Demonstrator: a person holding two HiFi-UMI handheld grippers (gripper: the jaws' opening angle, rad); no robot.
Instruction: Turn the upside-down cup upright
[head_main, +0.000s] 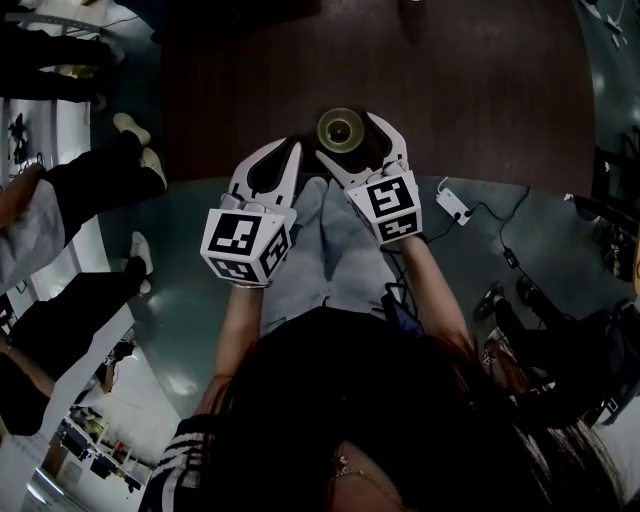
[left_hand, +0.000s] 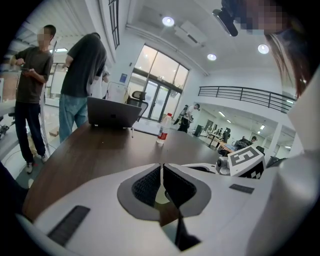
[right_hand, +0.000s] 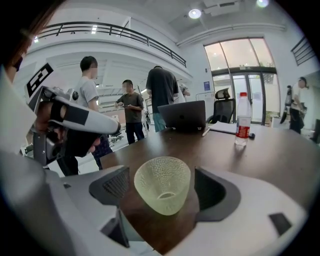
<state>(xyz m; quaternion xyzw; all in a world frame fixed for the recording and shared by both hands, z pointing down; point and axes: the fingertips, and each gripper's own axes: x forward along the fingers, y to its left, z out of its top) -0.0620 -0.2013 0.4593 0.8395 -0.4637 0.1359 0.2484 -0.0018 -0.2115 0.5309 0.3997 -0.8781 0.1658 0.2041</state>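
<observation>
Right gripper (right_hand: 164, 185) is gaping around the cup (right_hand: 162, 195), pads clear; left gripper (left_hand: 161, 172) is sitting shut, empty. Backing straight out seems safest.

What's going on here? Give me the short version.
A person works with a handheld gripper in each hand at a dark wooden table. The right gripper is open, its jaws either side of a pale dimpled cup without touching it. The cup stands wide end up on the table. The left gripper is shut and empty, beside the right one.
</observation>
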